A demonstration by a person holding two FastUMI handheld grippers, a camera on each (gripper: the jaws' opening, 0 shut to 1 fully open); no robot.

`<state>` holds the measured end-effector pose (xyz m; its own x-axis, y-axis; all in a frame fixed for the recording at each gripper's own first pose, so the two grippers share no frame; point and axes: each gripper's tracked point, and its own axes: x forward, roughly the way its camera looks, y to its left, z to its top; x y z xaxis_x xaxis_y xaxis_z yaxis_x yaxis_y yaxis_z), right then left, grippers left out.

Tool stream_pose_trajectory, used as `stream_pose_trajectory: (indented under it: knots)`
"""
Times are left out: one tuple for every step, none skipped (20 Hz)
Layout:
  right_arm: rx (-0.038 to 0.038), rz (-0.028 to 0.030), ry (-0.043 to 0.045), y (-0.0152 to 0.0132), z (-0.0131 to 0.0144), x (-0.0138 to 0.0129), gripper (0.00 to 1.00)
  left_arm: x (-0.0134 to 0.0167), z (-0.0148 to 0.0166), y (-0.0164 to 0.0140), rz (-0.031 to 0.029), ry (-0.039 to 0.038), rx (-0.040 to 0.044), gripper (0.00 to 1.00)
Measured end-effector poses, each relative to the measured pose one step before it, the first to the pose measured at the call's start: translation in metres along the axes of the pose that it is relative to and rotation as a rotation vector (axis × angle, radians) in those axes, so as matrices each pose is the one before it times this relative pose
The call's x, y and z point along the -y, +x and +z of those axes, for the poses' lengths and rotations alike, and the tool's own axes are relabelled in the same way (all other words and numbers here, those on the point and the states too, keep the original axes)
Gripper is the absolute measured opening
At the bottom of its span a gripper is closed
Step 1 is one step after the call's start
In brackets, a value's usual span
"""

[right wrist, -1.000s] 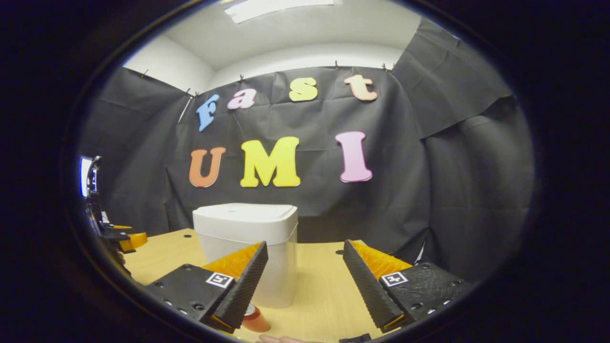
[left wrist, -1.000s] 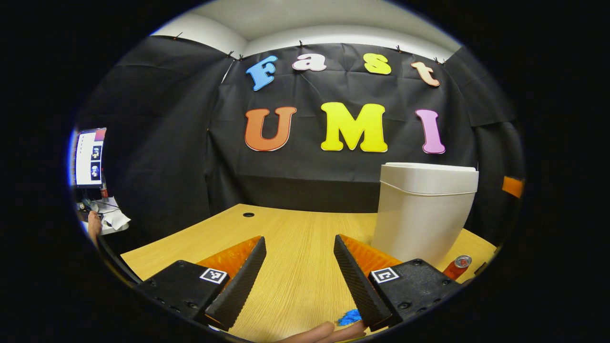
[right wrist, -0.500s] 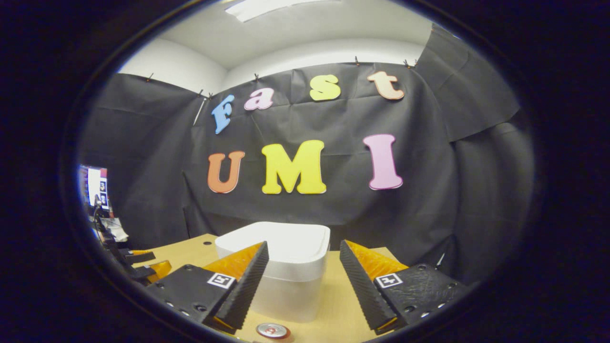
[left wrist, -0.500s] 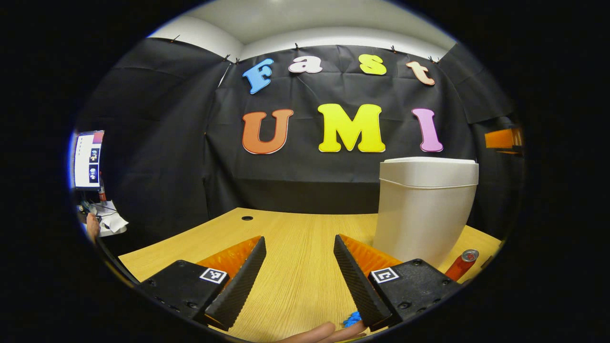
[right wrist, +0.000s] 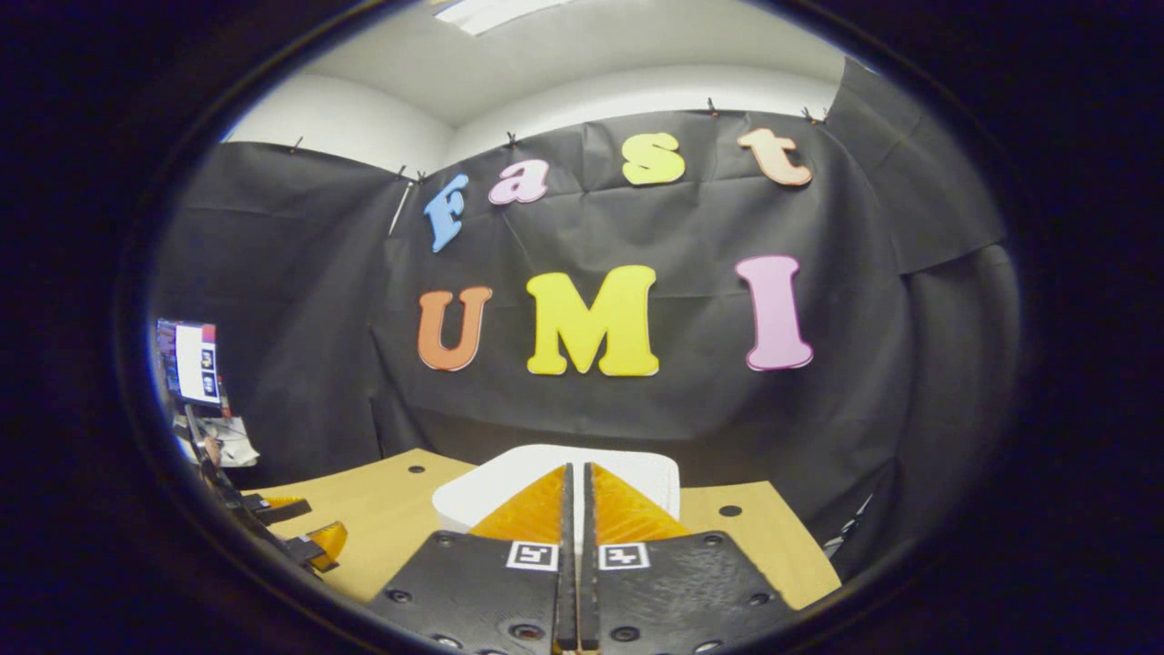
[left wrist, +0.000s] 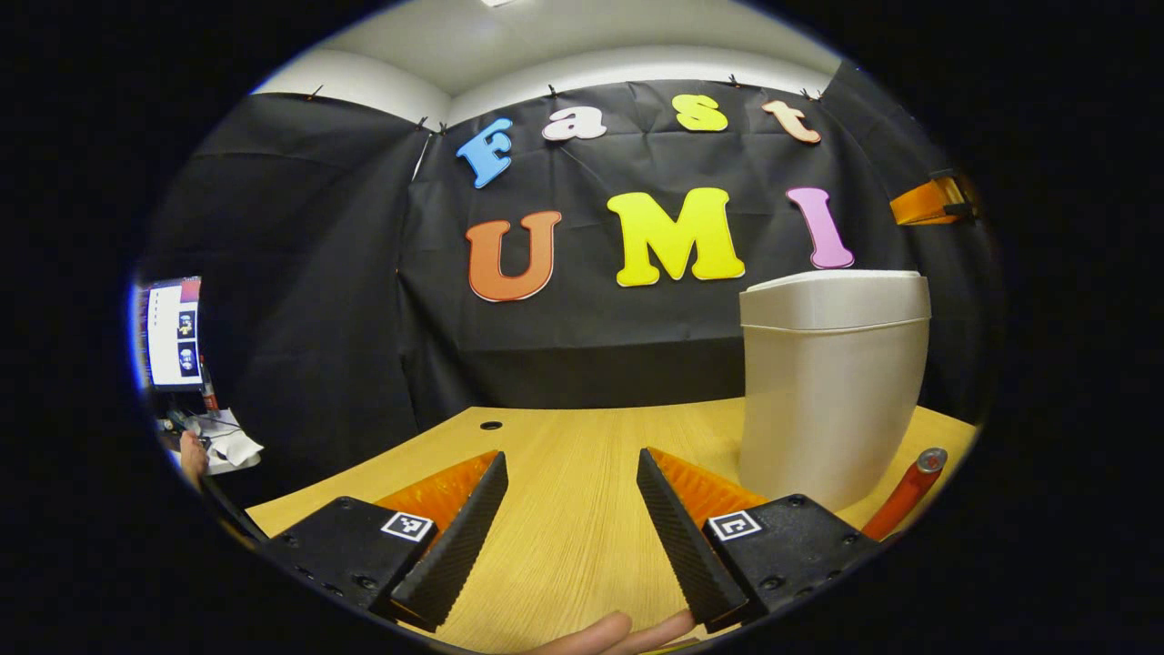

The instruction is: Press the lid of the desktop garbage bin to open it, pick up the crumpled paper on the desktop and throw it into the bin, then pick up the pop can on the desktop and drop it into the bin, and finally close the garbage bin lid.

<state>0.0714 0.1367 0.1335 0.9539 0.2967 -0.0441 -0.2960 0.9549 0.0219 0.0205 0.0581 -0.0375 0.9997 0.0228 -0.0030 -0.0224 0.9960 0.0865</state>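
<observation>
The white bin (left wrist: 832,382) stands on the wooden table with its lid (left wrist: 835,289) down, to the right of my left gripper (left wrist: 571,459), which is open low over the table with nothing between its fingers. A red pop can (left wrist: 905,496) lies beside the bin's base at the far right. My right gripper (right wrist: 575,471) is shut with nothing in it, and hovers just above the bin's flat white lid (right wrist: 637,473), over its near edge. In the left gripper view the right gripper (left wrist: 932,202) hangs high above the bin. The left gripper (right wrist: 300,537) is low at the left in the right gripper view.
The wooden table (left wrist: 564,509) has a cable hole (left wrist: 491,425) near its back edge, and two such holes (right wrist: 729,510) flank the bin. A monitor (left wrist: 168,332) and a cluttered desk stand off to the left. A person's fingers (left wrist: 618,632) show under the left gripper.
My right gripper rose from beside the bin to above its lid and shut its fingers. The left gripper stayed open and shifted slightly, so a blue scrap slid out at its view's bottom.
</observation>
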Motion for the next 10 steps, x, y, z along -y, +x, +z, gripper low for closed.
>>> stream_pose_trajectory:
  knots:
    - [-0.01657,0.02270,-0.00523,0.00132,-0.00187,-0.00647,0.05,-0.00084,-0.00382,0.00196,0.00060,-0.01535,-0.01543,0.94]
    - [-0.01139,0.02373,0.00129,0.00385,0.00129,-0.00701,0.05,-0.00030,-0.00423,0.00258,-0.00067,-0.01595,-0.01810,0.94]
    - [-0.01660,0.02170,0.00815,0.00224,-0.00155,-0.00588,0.05,0.00002,-0.00397,0.00224,0.00085,-0.01096,-0.02100,0.94]
    - [-0.02962,0.01160,0.00597,0.00412,-0.00172,-0.00429,0.05,0.00052,-0.00418,0.00024,-0.00034,-0.00590,-0.01810,0.94]
    - [-0.03513,-0.00264,0.00845,0.00441,-0.00340,-0.00130,0.05,-0.00005,-0.00170,0.00070,0.00081,-0.00313,-0.00780,0.94]
    - [-0.05261,0.00147,0.00071,0.00522,-0.00490,-0.00124,0.05,-0.00225,0.00052,-0.00284,0.00312,0.00141,0.00211,0.94]
    - [-0.05709,0.00940,-0.00588,0.00574,-0.00566,-0.00440,0.05,-0.00225,0.00190,-0.00254,0.00453,0.00612,0.01001,0.94]
    - [-0.05652,-0.00365,-0.00847,0.00443,-0.00409,-0.00021,0.05,-0.00267,0.00302,-0.00284,0.00366,0.00667,0.01592,0.94]
    - [-0.04676,-0.01580,-0.01263,0.00397,-0.00424,0.00439,0.05,-0.00022,0.00392,-0.00145,0.00196,0.00158,0.01717,0.94]
    - [-0.03890,-0.01294,0.00027,0.00034,-0.00210,0.00399,0.05,-0.00225,0.00033,-0.00118,0.00149,-0.00255,0.01089,0.94]
